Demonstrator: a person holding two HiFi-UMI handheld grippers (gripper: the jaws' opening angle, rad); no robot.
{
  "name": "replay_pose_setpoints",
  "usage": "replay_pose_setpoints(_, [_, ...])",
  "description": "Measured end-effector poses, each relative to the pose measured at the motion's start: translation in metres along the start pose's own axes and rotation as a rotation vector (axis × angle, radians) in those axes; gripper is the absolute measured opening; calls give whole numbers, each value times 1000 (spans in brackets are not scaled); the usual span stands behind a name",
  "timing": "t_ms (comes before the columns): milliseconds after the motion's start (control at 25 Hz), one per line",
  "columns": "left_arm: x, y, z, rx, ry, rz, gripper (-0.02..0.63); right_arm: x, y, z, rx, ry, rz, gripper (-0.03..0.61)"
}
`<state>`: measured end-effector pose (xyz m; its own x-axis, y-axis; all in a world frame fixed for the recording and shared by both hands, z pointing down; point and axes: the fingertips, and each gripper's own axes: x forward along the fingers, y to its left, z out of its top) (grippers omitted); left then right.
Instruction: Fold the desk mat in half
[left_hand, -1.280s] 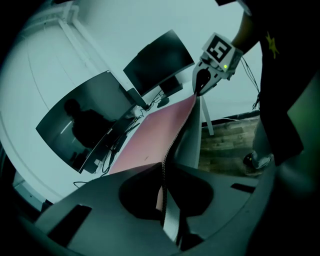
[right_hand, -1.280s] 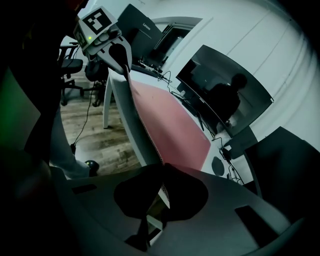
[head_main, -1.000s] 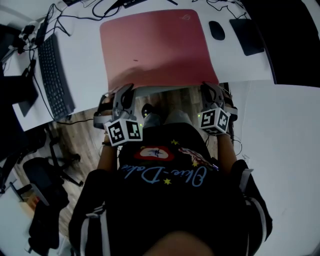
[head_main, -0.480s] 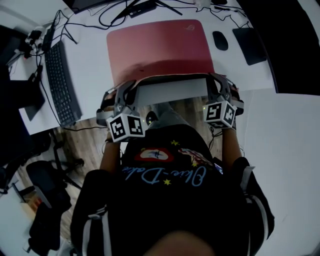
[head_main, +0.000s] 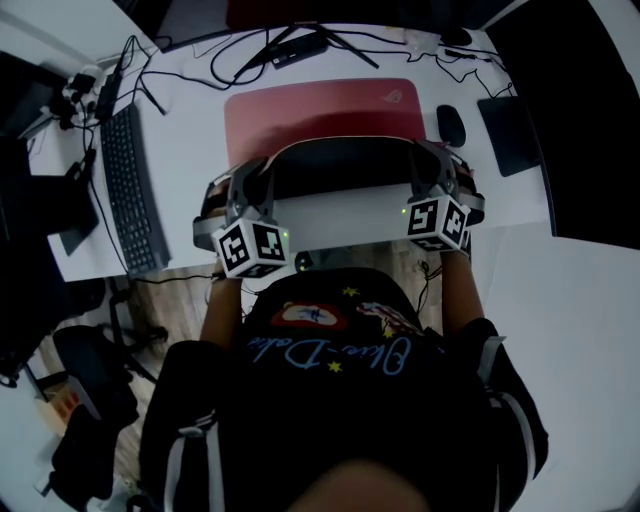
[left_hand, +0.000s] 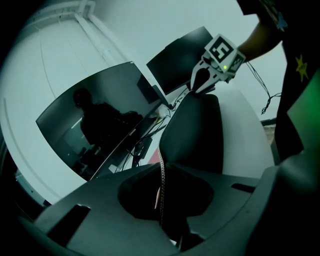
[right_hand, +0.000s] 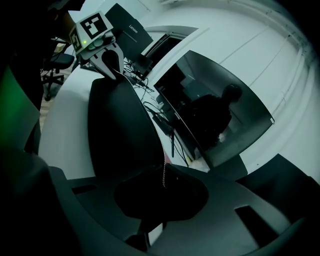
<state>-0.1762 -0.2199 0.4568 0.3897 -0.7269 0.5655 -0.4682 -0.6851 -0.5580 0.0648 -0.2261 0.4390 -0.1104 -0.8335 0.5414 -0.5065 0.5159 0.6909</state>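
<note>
The desk mat (head_main: 330, 108) is pink on top and lies on the white desk (head_main: 340, 222). Its near edge is lifted and curled toward the far side, so the black underside (head_main: 340, 165) shows. My left gripper (head_main: 258, 172) is shut on the near left corner. My right gripper (head_main: 428, 160) is shut on the near right corner. In the left gripper view the mat's stitched edge (left_hand: 161, 172) runs between the jaws, with the black underside (left_hand: 195, 130) stretching to the other gripper (left_hand: 220, 54). The right gripper view shows the same edge (right_hand: 163, 172) pinched.
A black keyboard (head_main: 130, 190) lies to the left of the mat. A mouse (head_main: 451, 124) and a dark pad (head_main: 512, 130) lie to its right. Cables and a monitor base (head_main: 300, 45) sit behind it, below dark monitors (left_hand: 95, 130). An office chair (head_main: 90, 360) stands at the lower left.
Both grippers have raised the mat's near edge and carried it away from me over the mat. The black underside now shows, and bare white desk is uncovered in front.
</note>
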Motion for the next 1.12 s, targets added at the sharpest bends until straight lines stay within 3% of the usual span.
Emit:
replay_pose_setpoints(360, [63,45,-9,-44,72,-1,27,74,-34,16,-20,-13,7,12])
replay_pose_setpoints(760, [119,60,-33,-51,168,-26,27,144,-33,13,-74,15,89,12])
replay_pose_setpoints(1120, [148,56,-49,30,254,-59,46,177,-17,1,-88,49,134,13])
